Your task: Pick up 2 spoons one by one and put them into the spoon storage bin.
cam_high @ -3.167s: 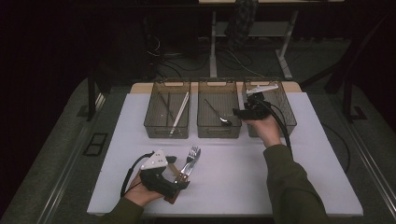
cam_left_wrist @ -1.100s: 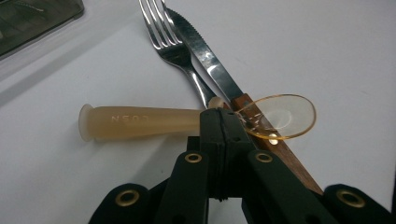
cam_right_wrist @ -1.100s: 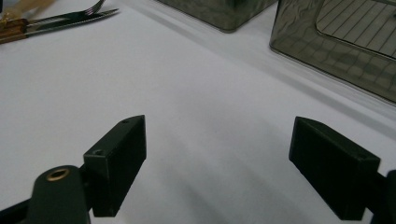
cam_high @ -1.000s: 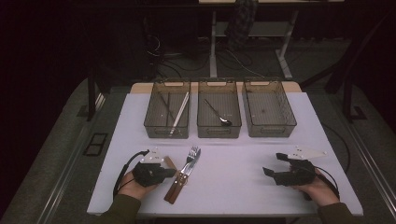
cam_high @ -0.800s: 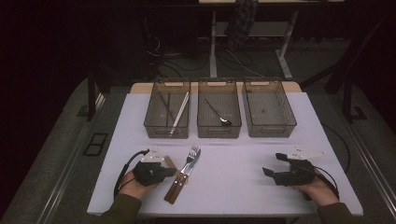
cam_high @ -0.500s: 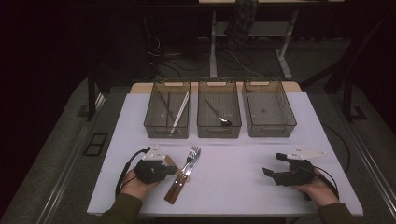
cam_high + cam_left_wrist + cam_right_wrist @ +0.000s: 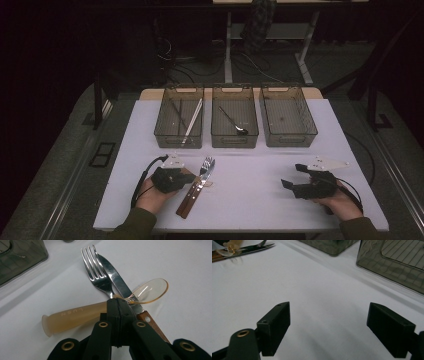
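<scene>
1. My left gripper: matt black plastic jaws, brass-looking rivets.
2. Fork and knife: shiny polished metal; knife handle's wood.
3. Spoon: translucent amber plastic, glossy bowl.
4. Table: smooth matt white.

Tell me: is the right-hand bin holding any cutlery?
No. In the high view the right-hand bin shows just its bare ridged floor, while the middle bin holds a spoon.

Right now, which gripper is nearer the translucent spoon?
Left. The left gripper is shut on the translucent spoon at its neck, where it lies across the fork and knife. The right gripper sits open, far across the table.
</scene>
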Motion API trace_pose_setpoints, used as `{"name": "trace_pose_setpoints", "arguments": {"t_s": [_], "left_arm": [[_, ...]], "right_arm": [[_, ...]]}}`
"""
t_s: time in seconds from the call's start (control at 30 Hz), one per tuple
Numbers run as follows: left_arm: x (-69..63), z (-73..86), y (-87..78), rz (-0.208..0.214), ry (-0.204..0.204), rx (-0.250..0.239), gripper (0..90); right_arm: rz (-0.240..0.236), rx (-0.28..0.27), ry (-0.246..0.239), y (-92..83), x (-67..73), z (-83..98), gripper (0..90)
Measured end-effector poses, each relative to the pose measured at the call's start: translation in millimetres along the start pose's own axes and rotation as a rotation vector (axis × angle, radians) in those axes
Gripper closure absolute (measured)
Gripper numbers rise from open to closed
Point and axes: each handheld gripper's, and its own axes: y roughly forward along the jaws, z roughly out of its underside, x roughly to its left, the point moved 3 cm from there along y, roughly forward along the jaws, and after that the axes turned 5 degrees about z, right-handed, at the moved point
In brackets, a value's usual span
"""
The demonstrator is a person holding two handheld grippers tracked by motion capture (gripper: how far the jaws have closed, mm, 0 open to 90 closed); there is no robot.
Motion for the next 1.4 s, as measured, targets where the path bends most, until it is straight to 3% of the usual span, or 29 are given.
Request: {"name": "trace_pose_setpoints", "arguments": {"t_s": [0.57,0.73,0.87,0.97,1.13,1.27,1.4], "left_arm": [[-2.2,-9.7,12.3,0.007,0.017,0.003,88.9],[0.2,-16.3,0.8,0.011,0.011,-0.061,88.8],[15.9,-20.6,-8.8,-0.043,-0.008,-0.084,88.9],[32.9,-20.8,-8.9,-0.074,-0.036,-0.075,88.9],[50.8,-17.7,0.9,-0.088,-0.059,0.005,88.8],[53.6,-14.1,4.2,-0.087,-0.074,0.048,88.9],[50.9,-12.6,0.1,-0.086,-0.084,0.056,88.9]], "right_arm": [[0.001,0.001,0.001,-0.2,-0.3,0.1,18.3],[0.002,-0.001,0.002,-0.7,-0.6,0.3,18.4],[0.0,0.002,0.001,0.0,-0.4,0.6,18.4],[-0.002,0.004,0.002,0.7,0.1,0.7,18.4],[-0.002,0.007,0.001,1.2,-0.3,1.0,18.4],[-0.001,0.007,0.002,0.9,-0.4,1.3,18.3],[-0.002,0.003,0.001,-0.1,-0.2,1.4,18.4]]}}
